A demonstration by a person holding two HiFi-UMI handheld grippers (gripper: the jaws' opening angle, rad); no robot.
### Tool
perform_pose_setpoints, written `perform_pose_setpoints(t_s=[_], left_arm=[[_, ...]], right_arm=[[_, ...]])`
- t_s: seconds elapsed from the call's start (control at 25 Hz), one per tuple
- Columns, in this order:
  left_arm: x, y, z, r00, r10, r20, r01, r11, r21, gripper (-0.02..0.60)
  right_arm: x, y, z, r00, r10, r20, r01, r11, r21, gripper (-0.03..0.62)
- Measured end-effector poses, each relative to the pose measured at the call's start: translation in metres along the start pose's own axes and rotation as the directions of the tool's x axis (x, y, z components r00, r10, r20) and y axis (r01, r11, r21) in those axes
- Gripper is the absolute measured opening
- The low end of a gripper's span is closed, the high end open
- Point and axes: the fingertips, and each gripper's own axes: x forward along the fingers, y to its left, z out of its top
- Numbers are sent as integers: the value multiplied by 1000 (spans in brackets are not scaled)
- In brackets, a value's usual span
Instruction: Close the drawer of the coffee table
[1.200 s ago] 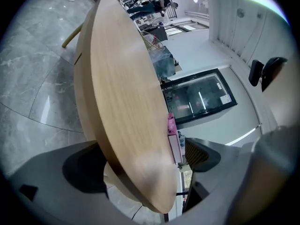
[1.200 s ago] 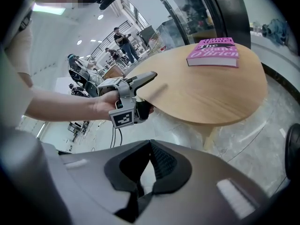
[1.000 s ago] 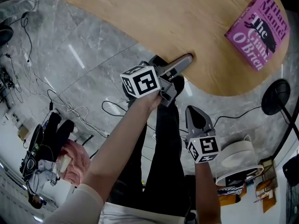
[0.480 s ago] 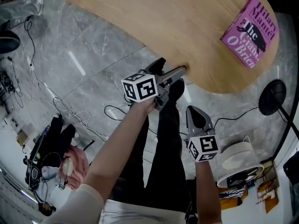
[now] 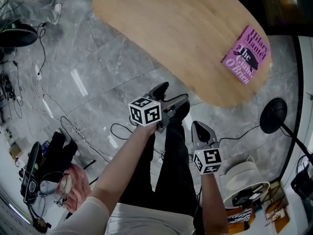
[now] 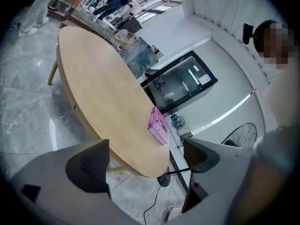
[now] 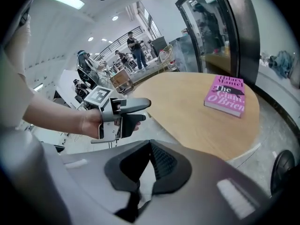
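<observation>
Drawer: hidden beneath the near rim of the desk (image 5: 171, 33); nothing protrudes. It likely slides lightly on rails, so push its rigid front flat, mid-width. Your left gripper (image 5: 173, 93), jaws apart and empty, touched that rim a second ago and now stands clear. Right gripper (image 5: 199, 129): jaws together, idle.

The left gripper (image 5: 174, 92) has drawn back from the desk (image 5: 161, 28) — a second ago its tip met the rim, now it hangs clear over the floor (image 5: 112, 67). In the head view the desk sits farther off.
</observation>
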Motion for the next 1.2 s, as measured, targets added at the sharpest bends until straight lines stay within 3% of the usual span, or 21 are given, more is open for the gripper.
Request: perform_pose_setpoints(t_s=[0.4, 0.56, 0.8, 0.96, 1.2], left_arm=[[-95, -143, 74, 995, -64, 79, 51, 986, 159, 480], [-134, -201, 107, 987, -82, 135, 49, 971, 233, 455], [-192, -287, 117, 981, -115, 159, 58, 943, 327, 397], [-223, -336, 121, 975, -120, 186, 33, 909, 415, 317], [-268, -397, 125, 956, -184, 227, 50, 868, 495, 243]], right_arm=[[-96, 49, 89, 997, -6, 72, 13, 995, -94, 11], [-135, 64, 132, 996, -5, 90, 21, 984, -178, 11], [-203, 94, 178, 991, 24, 133, 5, 978, -209, 11], [-243, 114, 199, 982, 60, 177, -16, 971, -240, 11], [-305, 132, 229, 957, 86, 278, -11, 965, -261, 11]])
